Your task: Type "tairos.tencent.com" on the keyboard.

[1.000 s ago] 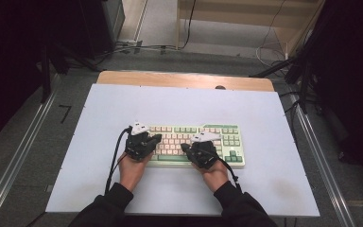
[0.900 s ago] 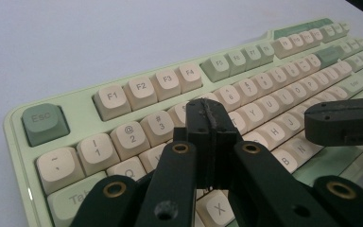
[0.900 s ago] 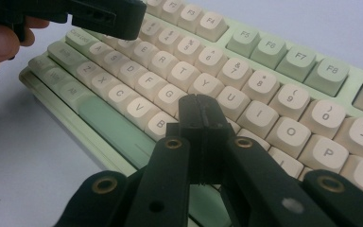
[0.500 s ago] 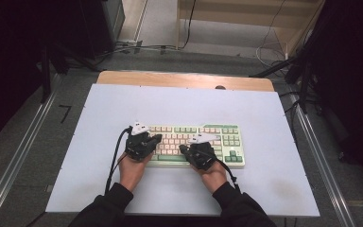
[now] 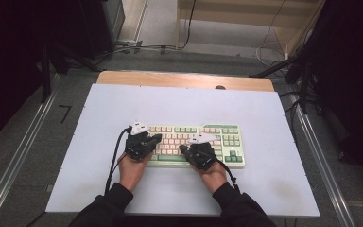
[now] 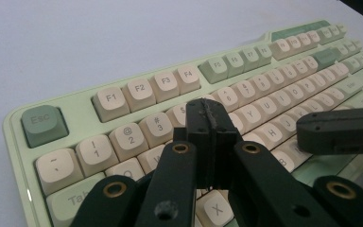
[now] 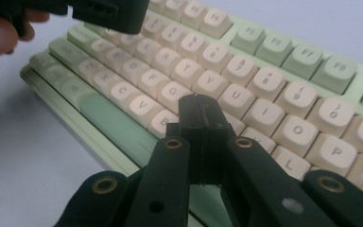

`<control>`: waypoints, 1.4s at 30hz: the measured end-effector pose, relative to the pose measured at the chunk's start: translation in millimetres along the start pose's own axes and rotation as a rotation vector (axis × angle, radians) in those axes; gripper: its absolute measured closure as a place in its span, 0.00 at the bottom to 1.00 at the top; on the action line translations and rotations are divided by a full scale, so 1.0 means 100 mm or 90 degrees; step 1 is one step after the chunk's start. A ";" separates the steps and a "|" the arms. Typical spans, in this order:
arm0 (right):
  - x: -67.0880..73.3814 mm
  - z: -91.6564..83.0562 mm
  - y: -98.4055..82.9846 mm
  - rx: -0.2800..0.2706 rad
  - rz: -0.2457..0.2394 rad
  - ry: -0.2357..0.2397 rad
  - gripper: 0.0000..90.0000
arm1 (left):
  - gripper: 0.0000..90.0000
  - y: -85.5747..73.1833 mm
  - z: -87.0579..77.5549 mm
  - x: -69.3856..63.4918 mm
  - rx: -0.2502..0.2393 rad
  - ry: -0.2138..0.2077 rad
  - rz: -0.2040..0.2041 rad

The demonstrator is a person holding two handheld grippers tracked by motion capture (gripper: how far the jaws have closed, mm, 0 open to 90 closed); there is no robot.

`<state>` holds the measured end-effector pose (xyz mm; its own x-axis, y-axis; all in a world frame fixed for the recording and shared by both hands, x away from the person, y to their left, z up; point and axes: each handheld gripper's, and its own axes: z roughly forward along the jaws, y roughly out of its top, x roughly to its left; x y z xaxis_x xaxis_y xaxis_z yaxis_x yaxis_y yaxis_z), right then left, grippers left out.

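A pale green keyboard [image 5: 227,142] with cream and green keys lies on the white table top, near the front middle. My left gripper [image 5: 157,138] hovers over its left half with both jaws pressed together and nothing between them; in the left gripper view its tip [image 6: 209,116] sits above the number row of the keyboard [image 6: 137,90]. My right gripper [image 5: 183,149] is over the middle keys, also shut and empty; in the right gripper view its tip [image 7: 199,106] hangs above the lower letter rows of the keyboard [image 7: 264,80]. The other gripper [image 7: 108,12] shows at the top left there.
The white table top [image 5: 179,109] has free room on all sides of the keyboard. A wooden strip [image 5: 184,80] runs along its far edge. Metal rails [image 5: 23,151] flank the table, and cables lie on the floor behind.
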<state>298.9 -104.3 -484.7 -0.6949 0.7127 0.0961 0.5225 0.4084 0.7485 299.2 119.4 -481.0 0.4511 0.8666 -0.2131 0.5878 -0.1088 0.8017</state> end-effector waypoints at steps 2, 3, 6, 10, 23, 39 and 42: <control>-0.02 -0.03 0.02 -0.008 0.004 -0.001 0.97 | 1.00 0.00 0.00 0.00 0.001 0.000 0.000; -0.03 -0.05 0.03 -0.013 0.006 -0.002 0.97 | 1.00 0.00 0.00 0.00 0.001 0.000 0.000; -0.07 -0.08 0.04 -0.020 0.012 -0.005 0.97 | 1.00 0.00 0.00 -0.01 -0.001 -0.001 0.000; -0.09 -0.10 0.05 -0.021 0.015 -0.008 0.97 | 1.00 0.00 0.01 -0.01 -0.001 -0.004 -0.004; -0.11 -0.11 0.06 -0.026 0.017 -0.012 0.97 | 1.00 0.00 0.02 -0.02 0.000 -0.008 -0.004; -0.16 -0.12 0.06 -0.029 0.023 -0.019 0.97 | 1.00 0.00 0.08 -0.10 0.007 -0.017 0.004; -0.17 -0.12 0.06 -0.029 0.024 -0.021 0.97 | 1.00 0.00 0.10 -0.12 0.006 -0.019 0.002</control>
<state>307.8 -120.4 -473.4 -0.6586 0.7453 0.1038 0.5243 0.3556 0.7737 300.6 104.4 -483.8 0.4733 0.8511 -0.2273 0.5927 -0.1168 0.7969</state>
